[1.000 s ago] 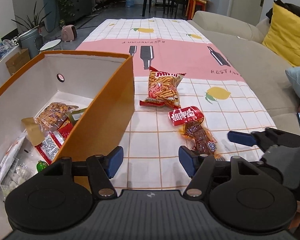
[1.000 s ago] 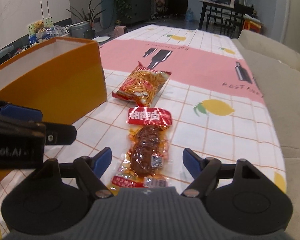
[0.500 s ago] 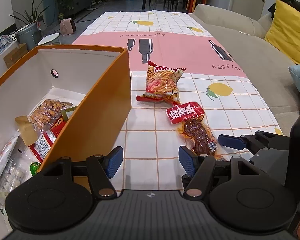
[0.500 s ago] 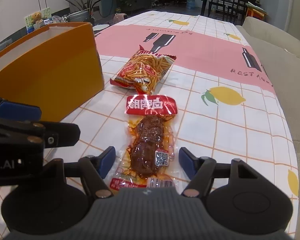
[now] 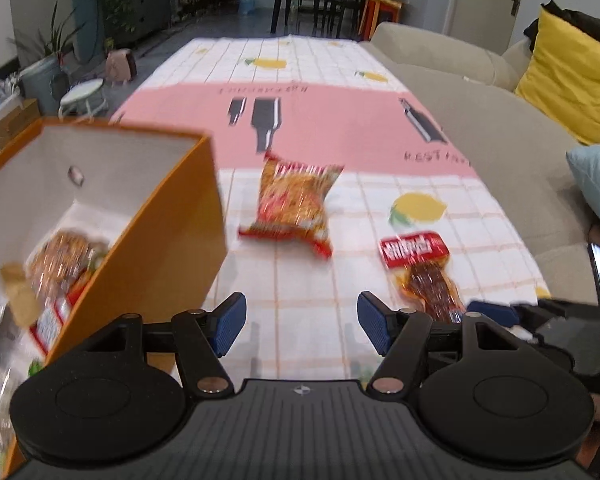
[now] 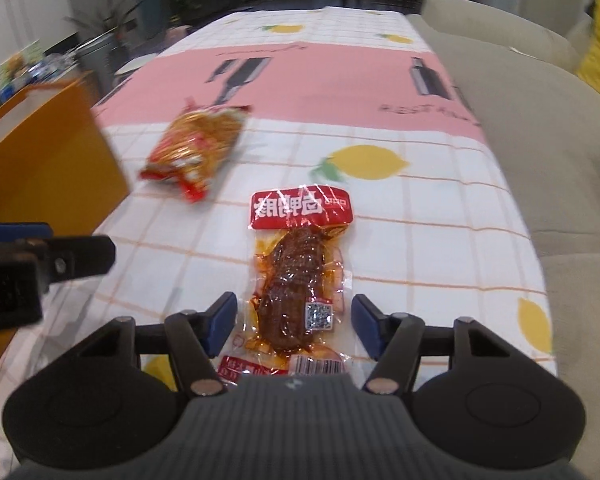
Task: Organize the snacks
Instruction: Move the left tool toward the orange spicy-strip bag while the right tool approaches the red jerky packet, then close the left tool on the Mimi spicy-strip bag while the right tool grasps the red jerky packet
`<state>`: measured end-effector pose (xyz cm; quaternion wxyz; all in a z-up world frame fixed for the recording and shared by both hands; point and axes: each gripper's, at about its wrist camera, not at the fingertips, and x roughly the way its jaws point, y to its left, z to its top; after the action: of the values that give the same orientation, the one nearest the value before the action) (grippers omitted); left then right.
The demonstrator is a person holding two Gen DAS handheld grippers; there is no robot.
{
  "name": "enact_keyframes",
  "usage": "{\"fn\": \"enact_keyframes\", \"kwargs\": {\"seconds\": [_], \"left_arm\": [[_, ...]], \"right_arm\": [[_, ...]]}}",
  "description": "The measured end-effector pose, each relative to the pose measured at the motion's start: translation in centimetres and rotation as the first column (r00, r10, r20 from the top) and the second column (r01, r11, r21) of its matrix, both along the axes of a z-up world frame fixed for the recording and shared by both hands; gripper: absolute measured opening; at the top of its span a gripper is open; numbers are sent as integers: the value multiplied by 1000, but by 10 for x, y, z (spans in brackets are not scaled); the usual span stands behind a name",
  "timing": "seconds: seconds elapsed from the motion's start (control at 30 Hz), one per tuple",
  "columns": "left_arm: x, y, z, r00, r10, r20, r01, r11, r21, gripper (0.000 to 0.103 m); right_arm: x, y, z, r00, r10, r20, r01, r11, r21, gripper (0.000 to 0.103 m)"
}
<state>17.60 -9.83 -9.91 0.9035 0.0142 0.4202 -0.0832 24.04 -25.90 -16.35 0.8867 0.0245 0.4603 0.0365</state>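
Observation:
A clear vacuum pack of brown braised meat with a red label lies flat on the checked tablecloth. My right gripper straddles its near end. The jaws are closing, with the pack between the blue pads and a thin gap still on each side. An orange-red bag of snack sticks lies further out, right of the orange box. My left gripper hovers open over bare cloth beside the box, nothing between its fingers. The meat pack and the right gripper show at its right.
The white-lined orange box holds several snack packets. A beige sofa with a yellow cushion runs along the table's right edge. My left gripper juts in from the left of the right wrist view.
The right gripper's jaws have narrowed around the meat pack, and it has crept forward and rolled a little. The left gripper has slid right, away from the box, still open.

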Motion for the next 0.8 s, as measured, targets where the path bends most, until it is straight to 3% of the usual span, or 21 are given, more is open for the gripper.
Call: {"fn": "enact_keyframes", "kwargs": {"seconds": [0.23, 0.37, 0.6, 0.73, 0.8], "left_arm": [[42, -29, -2, 993, -13, 114, 2, 995, 98, 78], [67, -41, -17, 995, 9, 103, -25, 987, 159, 78], [94, -64, -42, 998, 31, 63, -50, 942, 331, 79], [102, -63, -51, 998, 56, 32, -64, 941, 332, 74], [100, -63, -52, 999, 36, 39, -47, 944, 327, 66]], "right_arm": [[11, -16, 0, 998, -58, 10, 58, 998, 24, 61], [14, -18, 0, 998, -56, 16, 55, 998, 31, 63], [15, -16, -2, 999, -31, 24, 30, 999, 15, 66], [13, -13, -3, 999, -16, 32, 16, 1000, -8, 67], [13, -12, -2, 999, -11, 34, 12, 1000, -13, 67]]}}
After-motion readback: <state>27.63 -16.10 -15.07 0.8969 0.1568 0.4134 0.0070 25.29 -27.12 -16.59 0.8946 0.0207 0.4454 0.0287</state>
